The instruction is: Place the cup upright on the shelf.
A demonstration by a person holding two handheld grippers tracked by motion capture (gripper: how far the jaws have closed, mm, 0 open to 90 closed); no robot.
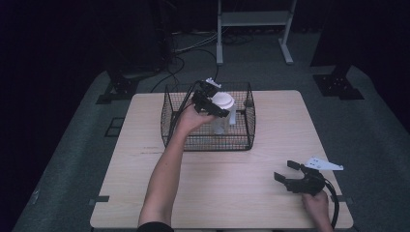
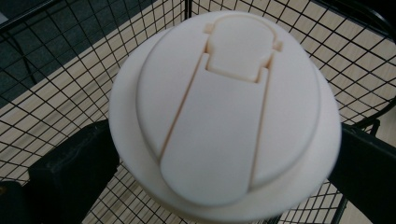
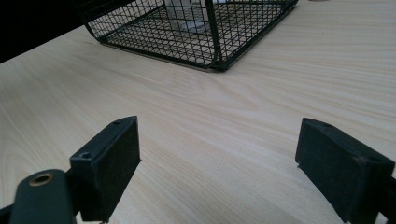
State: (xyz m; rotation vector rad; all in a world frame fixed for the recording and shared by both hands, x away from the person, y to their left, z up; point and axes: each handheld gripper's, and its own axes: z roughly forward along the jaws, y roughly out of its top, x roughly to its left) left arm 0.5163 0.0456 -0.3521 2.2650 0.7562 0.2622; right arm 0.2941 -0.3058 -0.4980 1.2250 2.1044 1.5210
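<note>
A clear cup (image 1: 221,123) with a white flip-top lid (image 1: 223,100) stands inside a black wire basket (image 1: 208,143) at the far middle of the table. My left gripper (image 1: 209,100) reaches into the basket from the left. Its jaws sit on either side of the cup just under the lid (image 2: 224,107), shut on it. My right gripper (image 1: 285,171) rests low over the table's near right part, open, with nothing between its jaws. In the right gripper view the basket (image 3: 187,32) lies ahead of my right gripper (image 3: 219,163), across bare wood.
The light wooden table (image 1: 241,183) has bare wood in front of the basket and to both sides. Beyond the far edge are dark floor, cables (image 1: 179,63) and a white metal stand (image 1: 254,21).
</note>
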